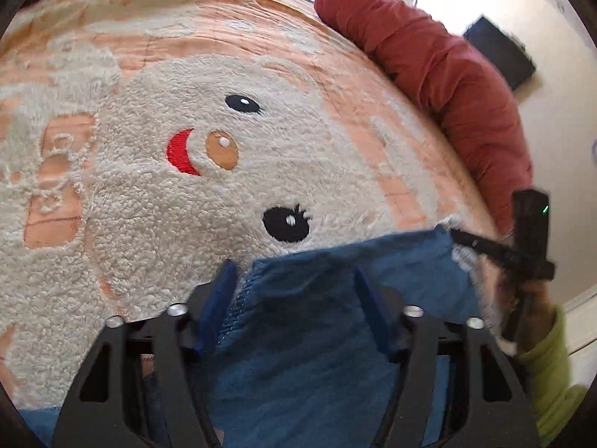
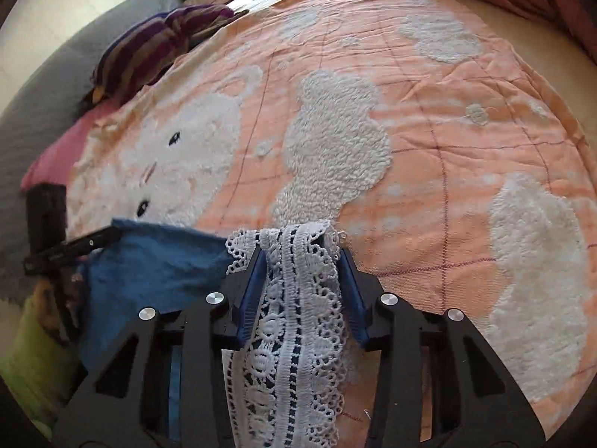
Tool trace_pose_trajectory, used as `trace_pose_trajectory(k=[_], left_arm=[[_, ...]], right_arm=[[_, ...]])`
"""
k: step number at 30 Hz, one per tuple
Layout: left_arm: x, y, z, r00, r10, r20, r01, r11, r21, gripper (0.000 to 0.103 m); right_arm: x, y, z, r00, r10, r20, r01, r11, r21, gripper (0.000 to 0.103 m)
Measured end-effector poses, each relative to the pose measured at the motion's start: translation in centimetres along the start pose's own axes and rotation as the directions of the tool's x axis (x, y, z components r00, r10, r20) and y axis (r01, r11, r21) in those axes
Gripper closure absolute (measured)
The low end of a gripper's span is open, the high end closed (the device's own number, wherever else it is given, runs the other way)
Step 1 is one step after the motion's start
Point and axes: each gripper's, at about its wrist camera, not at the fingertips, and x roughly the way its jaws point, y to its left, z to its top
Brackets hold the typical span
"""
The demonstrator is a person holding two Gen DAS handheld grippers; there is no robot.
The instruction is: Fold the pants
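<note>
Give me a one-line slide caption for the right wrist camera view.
Right gripper holds the blue pants by their white lace trim above a peach bunny-patterned bedspread.

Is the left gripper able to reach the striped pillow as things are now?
Probably not. The left gripper has the blue pants between its fingers, and the striped pillow lies far off at the far edge of the peach blanket, so it would first have to let go.

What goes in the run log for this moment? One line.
left claw: shut on blue pants | right claw: shut on lace trim | pants held over bedspread
</note>
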Motion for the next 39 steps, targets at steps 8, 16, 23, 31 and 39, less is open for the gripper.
trace_pose_trajectory(k=[8,16,23,31,39], left_arm=[[-2.0,-1.4,0.2,0.997,-0.017,0.077,0.014,0.999,0.034,0.098],[-0.7,-2.1,1.3,0.99,0.089,0.106,-0.098,0.991,0.086,0.097],[1.3,-1.2,0.7,0.988,0.132,0.082,-0.138,0.988,0.072,0.092],[-3.3,0.1,-0.2,0.968,0.19,0.165,-0.193,0.981,0.002,0.064],[-10.8,-1.2,-4.7,0.934,0.271,0.232,-0.28,0.96,0.006,0.043]], right_arm=[[-3.2,1.0,-0.6,0.99,-0.003,0.14,0.01,0.999,-0.052,0.094],[-1.7,1.2,2.0,0.985,-0.095,0.141,0.109,0.99,-0.095,0.094],[1.3,0.7,1.6,0.972,-0.217,0.095,0.228,0.965,-0.126,0.068],[-4.6,-0.2,-0.4,0.921,-0.267,0.284,0.283,0.959,-0.018,0.045],[-8.7,2.0,-5.2,0.981,-0.083,0.174,0.099,0.992,-0.084,0.04]])
